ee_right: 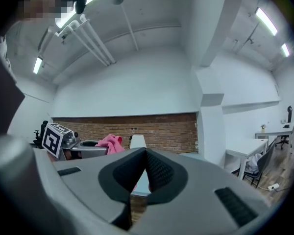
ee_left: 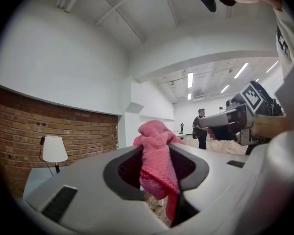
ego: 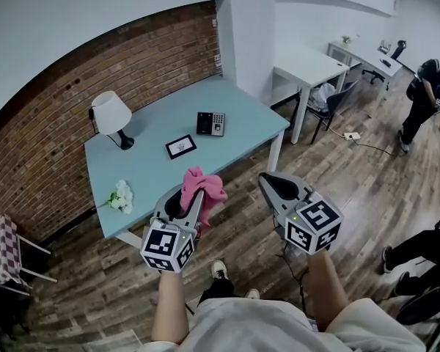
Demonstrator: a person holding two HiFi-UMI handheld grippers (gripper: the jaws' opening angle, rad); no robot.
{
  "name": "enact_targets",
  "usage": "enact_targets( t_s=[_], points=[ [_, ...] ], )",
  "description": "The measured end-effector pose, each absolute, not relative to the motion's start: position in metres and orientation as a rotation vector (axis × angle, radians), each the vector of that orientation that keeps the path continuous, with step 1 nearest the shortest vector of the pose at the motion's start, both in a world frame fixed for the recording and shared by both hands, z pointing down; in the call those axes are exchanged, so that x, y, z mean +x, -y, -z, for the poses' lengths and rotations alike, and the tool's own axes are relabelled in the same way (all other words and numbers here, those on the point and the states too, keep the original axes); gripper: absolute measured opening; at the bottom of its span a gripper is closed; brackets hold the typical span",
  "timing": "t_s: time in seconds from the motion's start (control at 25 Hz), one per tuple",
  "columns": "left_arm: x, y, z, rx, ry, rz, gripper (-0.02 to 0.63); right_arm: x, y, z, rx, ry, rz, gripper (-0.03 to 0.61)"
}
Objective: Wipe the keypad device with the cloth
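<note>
Both pairs of jaws are closed: our left gripper (ee_left: pixel 159 177) clamps the crumpled pink knitted cloth (ee_left: pixel 156 148), our right gripper (ee_right: pixel 146 174) pinches nothing. We stand short of the pale blue rectangular table (ego: pixel 242 108), where the small black keypad device (ego: pixel 211 123) lies well ahead, untouched. We judge we are at the approach; next we must carry the cloth forward and down flat onto its face
</note>
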State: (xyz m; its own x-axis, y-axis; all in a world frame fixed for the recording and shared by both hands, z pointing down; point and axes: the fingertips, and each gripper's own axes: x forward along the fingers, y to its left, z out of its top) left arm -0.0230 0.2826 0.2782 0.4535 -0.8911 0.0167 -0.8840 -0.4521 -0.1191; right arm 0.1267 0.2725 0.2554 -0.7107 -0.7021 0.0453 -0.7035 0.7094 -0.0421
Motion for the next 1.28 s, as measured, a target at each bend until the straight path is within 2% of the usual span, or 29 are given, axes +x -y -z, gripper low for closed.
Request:
enact_targets(
  t_s=[0.32,0.76,1.28],
  points=[
    [-0.037,-0.213,-0.287,-2.593,-1.590,0.114,0.161,0.118,-0.205,-0.264,1.187,2.873,-0.057,0.005],
    [-0.070,-0.058,-0.292,-2.625,-1.514,0.121,0.161,0.081,-0.062,-0.268,1.266,2.869,-0.094,0.005],
    [-0.105,0.074,-0.308,-2.700,-1.480,0.149,0.161,0.054,0.068,-0.287,1.421,2.720,-0.136,0.029]
  ],
)
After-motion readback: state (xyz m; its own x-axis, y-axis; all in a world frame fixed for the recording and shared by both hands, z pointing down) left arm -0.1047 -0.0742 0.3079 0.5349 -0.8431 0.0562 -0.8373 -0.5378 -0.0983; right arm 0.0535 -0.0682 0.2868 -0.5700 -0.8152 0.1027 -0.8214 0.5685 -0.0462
